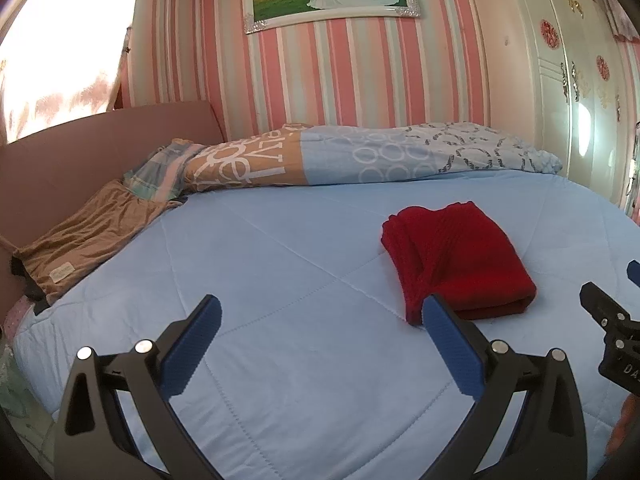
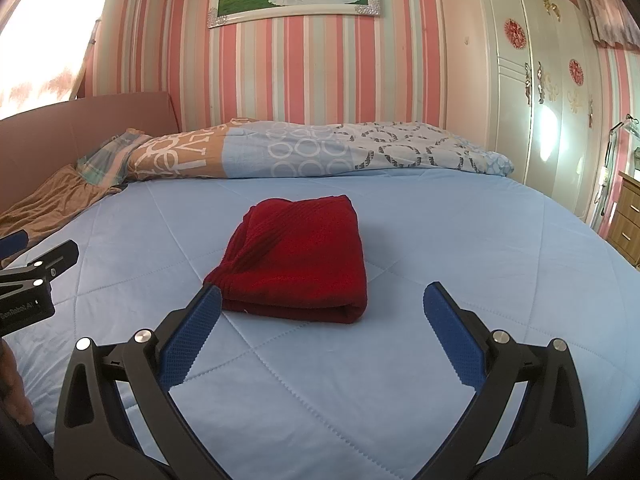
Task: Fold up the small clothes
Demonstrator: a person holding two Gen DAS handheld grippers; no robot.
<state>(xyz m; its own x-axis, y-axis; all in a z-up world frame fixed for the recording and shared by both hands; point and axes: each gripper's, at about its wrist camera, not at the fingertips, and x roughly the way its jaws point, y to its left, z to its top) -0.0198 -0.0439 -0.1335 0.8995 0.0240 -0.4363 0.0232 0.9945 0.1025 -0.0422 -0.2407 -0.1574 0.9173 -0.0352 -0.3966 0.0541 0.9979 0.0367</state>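
A red knitted garment (image 1: 456, 260) lies folded into a thick rectangle on the light blue quilt (image 1: 280, 272); it also shows in the right wrist view (image 2: 300, 260). My left gripper (image 1: 322, 312) is open and empty, above the quilt to the left of the garment, its right fingertip near the garment's front corner. My right gripper (image 2: 322, 300) is open and empty, just in front of the garment. Each gripper shows at the edge of the other's view, the right gripper (image 1: 608, 300) at the right and the left gripper (image 2: 44, 260) at the left.
A rolled patterned duvet (image 2: 300, 152) lies along the far side of the bed by the striped wall. A brown cloth (image 1: 84, 240) lies at the bed's left edge by the headboard (image 1: 100, 148). A white wardrobe (image 2: 540, 80) and a wooden drawer unit (image 2: 628, 216) stand at the right.
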